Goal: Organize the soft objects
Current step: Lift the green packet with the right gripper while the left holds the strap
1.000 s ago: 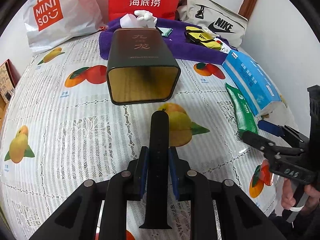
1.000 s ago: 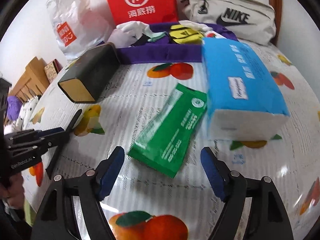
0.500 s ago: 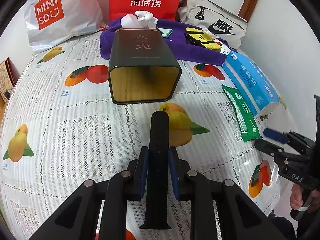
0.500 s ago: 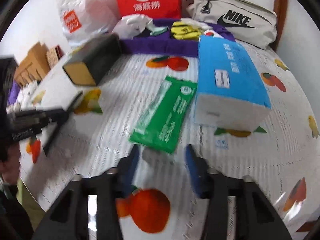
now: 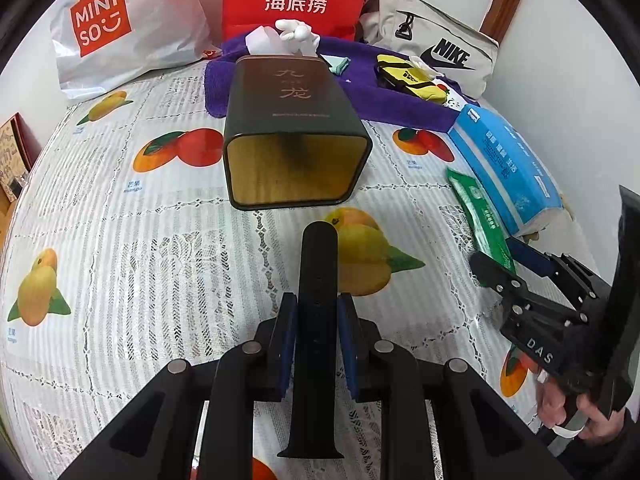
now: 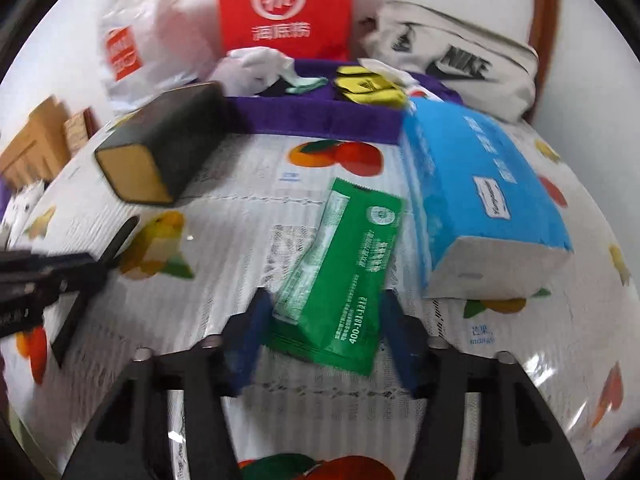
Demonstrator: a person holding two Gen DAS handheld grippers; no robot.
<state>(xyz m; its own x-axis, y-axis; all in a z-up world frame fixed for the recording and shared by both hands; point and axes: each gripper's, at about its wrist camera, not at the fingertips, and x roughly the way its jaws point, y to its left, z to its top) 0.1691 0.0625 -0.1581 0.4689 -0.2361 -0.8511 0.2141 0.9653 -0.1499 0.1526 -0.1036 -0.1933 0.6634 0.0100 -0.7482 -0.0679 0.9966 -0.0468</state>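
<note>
The left tool (image 5: pixel 317 344) clamps the black strap (image 5: pixel 316 280) above the fruit-print worktop (image 5: pixel 160 240), while the right tool (image 6: pixel 325 332), its jaws just closing, brackets the near end of the green packet (image 6: pixel 344 276) beside the blue tissue pack (image 6: pixel 480 200).

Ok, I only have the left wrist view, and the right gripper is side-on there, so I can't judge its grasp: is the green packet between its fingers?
Observer: Yes, the green packet's near end sits between the fingers of the right gripper, whose jaws have just been closing.
Operator: Pads pressing yet?
Observer: Blur hides that; both pads stand right at the packet's edges.
Operator: Anything crowding it?
Observer: Its far corner lies against the blue tissue pack.
</note>
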